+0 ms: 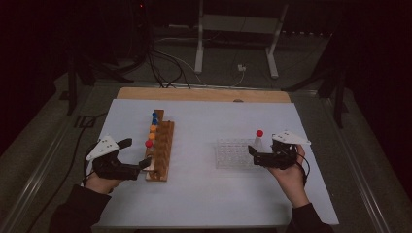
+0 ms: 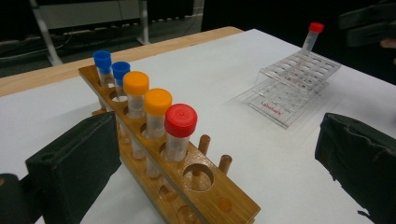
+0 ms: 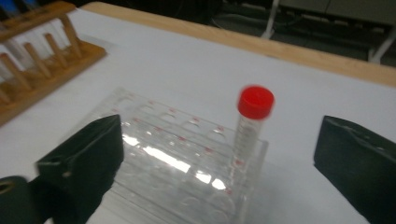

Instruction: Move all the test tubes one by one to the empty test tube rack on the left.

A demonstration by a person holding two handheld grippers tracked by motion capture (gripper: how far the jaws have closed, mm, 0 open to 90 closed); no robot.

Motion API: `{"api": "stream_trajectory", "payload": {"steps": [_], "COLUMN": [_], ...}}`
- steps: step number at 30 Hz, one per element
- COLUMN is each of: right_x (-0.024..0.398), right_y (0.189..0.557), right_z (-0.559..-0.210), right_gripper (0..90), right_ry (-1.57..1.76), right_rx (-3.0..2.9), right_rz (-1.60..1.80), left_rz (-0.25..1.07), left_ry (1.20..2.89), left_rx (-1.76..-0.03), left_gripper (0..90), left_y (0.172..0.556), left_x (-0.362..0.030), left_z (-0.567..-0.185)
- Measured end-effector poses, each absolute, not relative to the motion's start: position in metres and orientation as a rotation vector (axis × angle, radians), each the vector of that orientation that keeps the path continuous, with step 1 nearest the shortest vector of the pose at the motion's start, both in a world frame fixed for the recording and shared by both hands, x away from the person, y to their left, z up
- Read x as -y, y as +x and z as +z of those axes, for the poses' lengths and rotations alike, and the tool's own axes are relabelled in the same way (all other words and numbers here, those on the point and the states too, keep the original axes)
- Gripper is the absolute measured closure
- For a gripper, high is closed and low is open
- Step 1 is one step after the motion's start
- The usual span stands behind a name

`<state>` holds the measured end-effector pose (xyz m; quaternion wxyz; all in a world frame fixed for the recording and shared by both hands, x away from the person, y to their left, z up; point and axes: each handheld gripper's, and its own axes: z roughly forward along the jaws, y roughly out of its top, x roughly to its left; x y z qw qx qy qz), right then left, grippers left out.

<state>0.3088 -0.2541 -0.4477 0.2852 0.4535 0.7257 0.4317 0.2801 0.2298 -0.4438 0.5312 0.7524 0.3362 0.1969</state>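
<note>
A wooden rack (image 1: 163,145) (image 2: 205,191) holds a row of capped tubes: two blue (image 2: 111,65), two orange (image 2: 147,95) and one red (image 2: 180,128), with an empty hole nearest me. My left gripper (image 1: 136,153) (image 2: 217,154) is open, its jaws wide on either side of the rack's near end and pressing on nothing. A clear plastic rack (image 1: 233,153) (image 3: 173,149) carries one red-capped tube (image 1: 259,135) (image 3: 251,121) at its far right corner. My right gripper (image 1: 262,144) (image 3: 219,154) is open just short of that tube, without touching it.
The racks stand on a white sheet over a wooden table, whose bare edge (image 1: 204,93) runs along the back. Between the two racks lies bare white surface (image 1: 194,145). Cables and table legs sit on the dark floor beyond.
</note>
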Motion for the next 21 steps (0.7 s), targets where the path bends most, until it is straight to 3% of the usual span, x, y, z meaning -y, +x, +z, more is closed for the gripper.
{"api": "stream_trajectory", "payload": {"steps": [5, 14, 21], "right_x": [0.26, 0.265, 0.26], "right_y": [0.321, 0.338, 0.344], "right_z": [-0.459, -0.47, -0.472], "right_gripper": [9.8, 39.7, 57.5], "right_ry": [1.277, 1.318, 1.301], "right_rx": [-1.942, -1.965, -1.993], "right_rz": [1.117, 1.106, 1.079], "left_rz": [0.466, 0.457, 0.457], "left_ry": [1.796, 1.795, 1.793], "left_rx": [-0.804, -0.815, -0.818], "left_gripper": [0.9, 0.9, 0.9], "left_y": [0.281, 0.282, 0.282], "left_x": [-0.231, -0.231, -0.232], "left_z": [-0.444, -0.446, -0.446]}}
